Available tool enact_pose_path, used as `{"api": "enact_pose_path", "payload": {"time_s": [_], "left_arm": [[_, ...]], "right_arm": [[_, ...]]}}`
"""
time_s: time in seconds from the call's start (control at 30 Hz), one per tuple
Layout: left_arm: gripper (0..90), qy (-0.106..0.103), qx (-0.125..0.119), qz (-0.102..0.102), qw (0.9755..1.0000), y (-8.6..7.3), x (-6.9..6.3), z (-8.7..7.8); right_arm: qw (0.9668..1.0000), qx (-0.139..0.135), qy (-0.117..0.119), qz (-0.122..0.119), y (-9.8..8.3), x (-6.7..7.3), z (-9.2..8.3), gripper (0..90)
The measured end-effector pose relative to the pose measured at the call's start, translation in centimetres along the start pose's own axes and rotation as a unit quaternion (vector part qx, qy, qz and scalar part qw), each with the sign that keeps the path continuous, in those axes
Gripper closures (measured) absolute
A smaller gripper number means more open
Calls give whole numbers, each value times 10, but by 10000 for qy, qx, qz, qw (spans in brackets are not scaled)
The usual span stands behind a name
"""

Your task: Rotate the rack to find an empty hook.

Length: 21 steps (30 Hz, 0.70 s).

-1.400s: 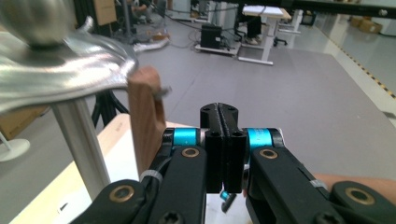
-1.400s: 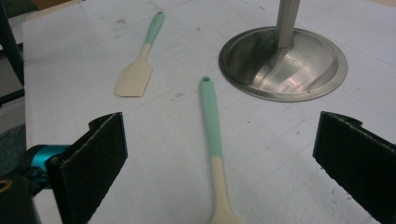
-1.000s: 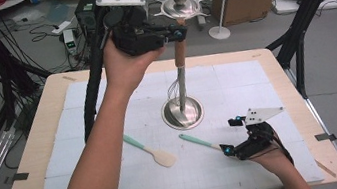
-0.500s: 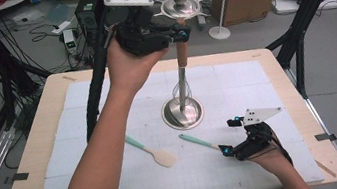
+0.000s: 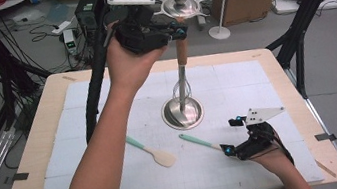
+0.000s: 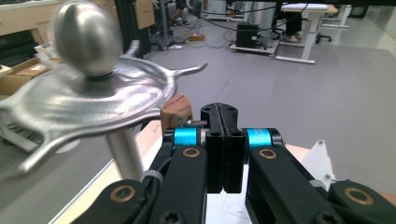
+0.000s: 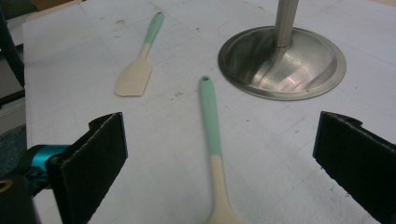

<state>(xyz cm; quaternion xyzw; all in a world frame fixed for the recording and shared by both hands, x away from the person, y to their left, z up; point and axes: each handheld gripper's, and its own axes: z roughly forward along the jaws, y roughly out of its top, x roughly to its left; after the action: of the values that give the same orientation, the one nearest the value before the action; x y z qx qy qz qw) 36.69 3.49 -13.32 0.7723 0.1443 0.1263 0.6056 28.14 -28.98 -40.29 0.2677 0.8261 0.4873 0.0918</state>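
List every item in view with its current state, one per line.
Left hand-held gripper: raised, jaws shut by the whisk's wooden handle.
Whisk: hanging upright beside the stand's post.
Utensil stand: upright on the mat.
Right hand-held gripper: open, low on the mat.
Spoon: flat between its jaws, untouched.
Spatula: lying flat.

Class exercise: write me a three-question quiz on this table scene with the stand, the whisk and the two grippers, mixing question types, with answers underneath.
1. True or false: the left gripper is shut at the wooden handle of the whisk, up by the stand top.
2. How many mint-handled utensils lie on the white mat?
3. The right gripper is: A) shut on a spoon, B) open, low over the mat, C) lifted above the stand.

Key: 1 true. 2 two: a spatula and a spoon. 3 B.
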Motion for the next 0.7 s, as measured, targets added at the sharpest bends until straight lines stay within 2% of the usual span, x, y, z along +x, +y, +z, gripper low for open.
{"api": "enact_pose_path", "payload": {"time_s": [0.07, 0.17, 0.33, 0.43, 0.7], "left_arm": [[897, 56, -30, -39, 10000, -2, 3, -4], [897, 36, -146, -218, 9997, -7, 10, -11], [897, 212, -316, -457, 9982, -14, 22, -22], [897, 214, -442, -555, 9972, -14, 27, -26], [897, 509, -509, -608, 9956, -15, 34, -29]], "right_arm": [[10000, 0, -8, 22, 0, 0, 0, 25], [10000, 23, -6, 3, 0, 1, 1, 25], [10000, 36, -13, -3, 0, 1, 2, 25], [10000, 39, -10, 2, 0, 1, 2, 25], [10000, 55, -12, 13, 0, 0, 2, 25]]}}
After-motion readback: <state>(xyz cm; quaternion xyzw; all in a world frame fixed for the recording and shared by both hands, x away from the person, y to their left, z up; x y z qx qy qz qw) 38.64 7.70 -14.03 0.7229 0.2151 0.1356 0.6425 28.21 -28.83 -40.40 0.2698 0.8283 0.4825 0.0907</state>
